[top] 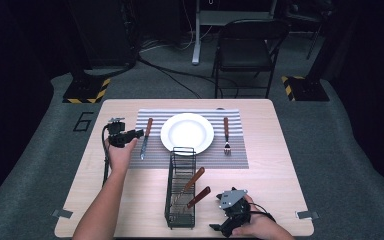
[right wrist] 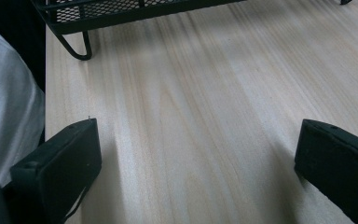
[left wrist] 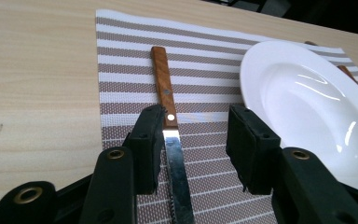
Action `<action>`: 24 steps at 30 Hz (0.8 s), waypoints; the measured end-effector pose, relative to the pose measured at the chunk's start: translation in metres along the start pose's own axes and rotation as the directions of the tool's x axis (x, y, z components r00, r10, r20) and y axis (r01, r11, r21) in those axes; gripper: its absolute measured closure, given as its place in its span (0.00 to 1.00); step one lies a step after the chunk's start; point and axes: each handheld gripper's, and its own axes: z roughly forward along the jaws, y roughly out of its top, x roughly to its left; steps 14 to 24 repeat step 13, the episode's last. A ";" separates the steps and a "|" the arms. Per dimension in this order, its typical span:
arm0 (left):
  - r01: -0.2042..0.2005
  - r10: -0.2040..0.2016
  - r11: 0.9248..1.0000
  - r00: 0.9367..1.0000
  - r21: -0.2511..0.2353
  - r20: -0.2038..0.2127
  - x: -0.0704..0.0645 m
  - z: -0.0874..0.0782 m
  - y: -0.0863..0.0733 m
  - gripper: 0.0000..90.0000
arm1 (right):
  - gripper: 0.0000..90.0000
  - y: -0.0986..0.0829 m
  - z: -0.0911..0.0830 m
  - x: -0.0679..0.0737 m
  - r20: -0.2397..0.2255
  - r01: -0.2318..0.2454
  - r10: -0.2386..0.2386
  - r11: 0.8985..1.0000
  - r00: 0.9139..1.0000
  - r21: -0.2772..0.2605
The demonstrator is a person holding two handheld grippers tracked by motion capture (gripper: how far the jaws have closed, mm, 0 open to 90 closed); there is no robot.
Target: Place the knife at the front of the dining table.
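Knife (left wrist: 168, 116) lies on striped placemat (left wrist: 121, 56), between jaws of our left gripper (left wrist: 193, 140); jaws spread, one at blade's edge, contact unclear. White plate (left wrist: 307, 98) just beyond other jaw. Our right gripper (right wrist: 196, 172) spread wide over bare table (right wrist: 191, 93), wire caddy (right wrist: 121, 14) ahead.

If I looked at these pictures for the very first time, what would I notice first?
Probably the shiny white plate in the middle of the striped mat, with a knife on its left and a fork on its right. Next, the black wire basket nearer the person, with two wooden handles poking out. The left tool is open beside the knife.
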 end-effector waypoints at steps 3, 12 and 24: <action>-0.011 0.011 1.000 1.000 0.000 0.009 -0.001 -0.008 -0.002 0.62 | 0.00 0.000 0.000 0.000 -0.002 0.001 -0.001 1.000 1.000 0.001; -0.072 0.072 0.997 0.997 0.029 -0.001 0.001 -0.027 -0.018 0.52 | 0.00 0.000 0.000 0.000 0.000 0.000 0.000 1.000 1.000 0.000; -0.073 0.074 0.997 0.997 0.038 -0.002 0.003 -0.028 -0.020 0.50 | 0.00 0.000 -0.001 0.000 -0.006 -0.006 0.006 1.000 1.000 0.006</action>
